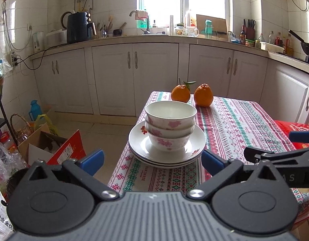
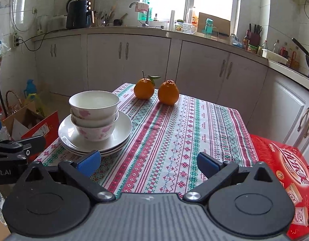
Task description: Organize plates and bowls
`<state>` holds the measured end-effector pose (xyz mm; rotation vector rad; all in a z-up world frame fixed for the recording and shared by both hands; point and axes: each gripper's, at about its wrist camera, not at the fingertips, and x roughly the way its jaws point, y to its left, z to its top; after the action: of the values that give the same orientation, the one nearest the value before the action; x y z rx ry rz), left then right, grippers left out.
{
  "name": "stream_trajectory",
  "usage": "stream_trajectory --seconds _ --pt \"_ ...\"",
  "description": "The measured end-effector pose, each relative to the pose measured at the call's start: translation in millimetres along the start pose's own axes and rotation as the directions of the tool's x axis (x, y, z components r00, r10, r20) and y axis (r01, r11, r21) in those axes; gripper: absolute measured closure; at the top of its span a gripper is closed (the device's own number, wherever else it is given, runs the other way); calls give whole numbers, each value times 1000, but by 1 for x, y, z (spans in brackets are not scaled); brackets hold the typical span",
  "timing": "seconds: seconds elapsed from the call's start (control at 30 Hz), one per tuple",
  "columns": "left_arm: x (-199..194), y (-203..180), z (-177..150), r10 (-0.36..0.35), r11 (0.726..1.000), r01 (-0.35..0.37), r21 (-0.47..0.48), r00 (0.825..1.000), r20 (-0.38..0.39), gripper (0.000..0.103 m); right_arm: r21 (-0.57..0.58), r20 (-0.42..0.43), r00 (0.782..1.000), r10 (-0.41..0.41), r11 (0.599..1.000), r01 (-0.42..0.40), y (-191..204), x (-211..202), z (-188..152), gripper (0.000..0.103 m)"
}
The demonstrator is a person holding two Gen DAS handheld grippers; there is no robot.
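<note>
Three nested white floral bowls [image 1: 170, 128] on stacked white plates [image 1: 167, 156] sit just beyond the wide-open, empty left gripper [image 1: 152, 158], left of the equally wide-open, empty right gripper [image 2: 148, 160].

Three white bowls [image 1: 170, 126] with pink blossom prints sit nested upright, one inside another, in front of me. They rest on a stack of white plates [image 1: 196, 140] with small floral marks, near the left edge of the patterned tablecloth [image 1: 234, 124].
</note>
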<state>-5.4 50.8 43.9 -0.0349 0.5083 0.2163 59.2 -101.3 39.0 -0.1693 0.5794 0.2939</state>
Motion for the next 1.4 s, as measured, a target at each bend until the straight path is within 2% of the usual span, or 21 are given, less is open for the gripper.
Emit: stream_trajectory --seconds 1.4 --pt "0 -4 3 3 1000 -3 -7 1000 -7 1 -6 7 1000 -26 1000 26 -2 -3 2 0"
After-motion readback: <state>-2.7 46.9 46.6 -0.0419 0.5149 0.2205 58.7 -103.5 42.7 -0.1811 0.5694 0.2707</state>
